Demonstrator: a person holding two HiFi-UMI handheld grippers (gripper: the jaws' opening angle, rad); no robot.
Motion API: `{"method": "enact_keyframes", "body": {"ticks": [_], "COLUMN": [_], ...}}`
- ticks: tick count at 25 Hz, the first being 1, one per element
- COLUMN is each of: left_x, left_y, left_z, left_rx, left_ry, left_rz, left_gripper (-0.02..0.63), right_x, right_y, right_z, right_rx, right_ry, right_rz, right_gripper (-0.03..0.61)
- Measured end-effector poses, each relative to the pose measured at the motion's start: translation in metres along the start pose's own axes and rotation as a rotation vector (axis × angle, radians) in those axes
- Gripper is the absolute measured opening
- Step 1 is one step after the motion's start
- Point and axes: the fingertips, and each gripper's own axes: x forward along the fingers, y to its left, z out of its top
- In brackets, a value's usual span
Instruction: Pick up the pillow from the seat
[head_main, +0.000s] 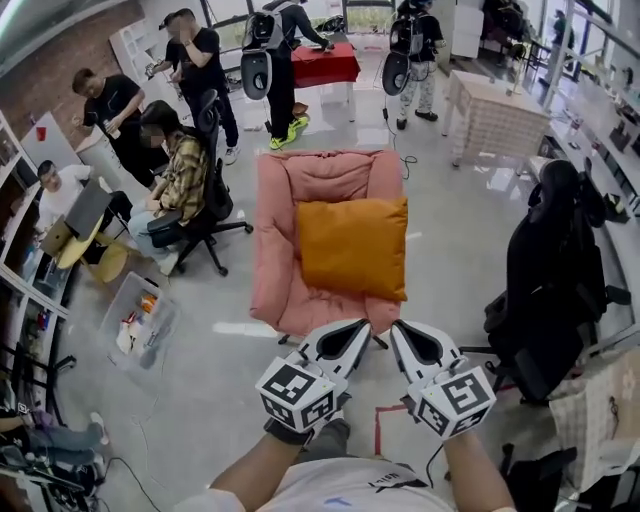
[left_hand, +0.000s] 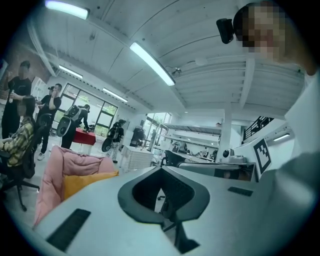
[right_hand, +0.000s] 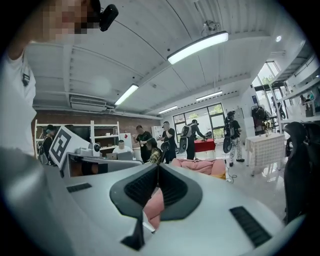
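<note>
An orange pillow (head_main: 352, 247) leans on the seat of a pink armchair (head_main: 275, 230) in the middle of the head view. Both grippers are held low, just in front of the chair's near edge and apart from the pillow. The left gripper (head_main: 358, 328) is shut, its jaws meeting at the tip with nothing between them. Beside it, the right gripper (head_main: 398, 330) is shut too and holds nothing. In the left gripper view the shut gripper (left_hand: 161, 169) points past the pillow (left_hand: 85, 181) and the chair (left_hand: 65, 162) at the left. The right gripper (right_hand: 157, 166) faces the pink chair (right_hand: 200, 166).
A black office chair (head_main: 555, 270) stands at the right of the armchair. Left of it a person sits on a rolling chair (head_main: 185, 185), with a plastic bin (head_main: 140, 320) on the floor. Further back are a white table (head_main: 495, 115), a red table (head_main: 325, 62) and several standing people.
</note>
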Motion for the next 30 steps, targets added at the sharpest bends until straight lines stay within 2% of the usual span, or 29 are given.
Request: {"method": "enact_keyframes", "body": {"ticks": [8, 17, 25, 29, 30], "left_x": [0.027, 0.058, 0.133, 0.180, 0.194], "left_y": [0.085, 0.136, 0.176, 0.203, 0.213], "left_z": [0.022, 0.027, 0.030, 0.026, 0.024], "left_rx": [-0.005, -0.021, -0.031, -0.039, -0.043], "left_ry": [0.014, 0.039, 0.065, 0.100, 0.107], "left_rz": [-0.064, -0.089, -0.071, -0.046, -0.038], "left_gripper": [0.011, 0.011, 0.011, 0.011, 0.011], "right_x": [0.091, 0.152, 0.196, 0.228, 0.239], "right_y": [-0.023, -0.063, -0.174, -0.232, -0.249], "right_z": [0.015, 0.016, 0.025, 0.015, 0.011], "right_rx": [0.042, 0.048, 0.130, 0.163, 0.171], "right_ry": [-0.052, -0.038, -0.090, -0.093, -0.086], "right_rz": [-0.028, -0.077, -0.138, -0.145, -0.137], "right_gripper": [0.017, 0.018, 0.018, 0.020, 0.040]}}
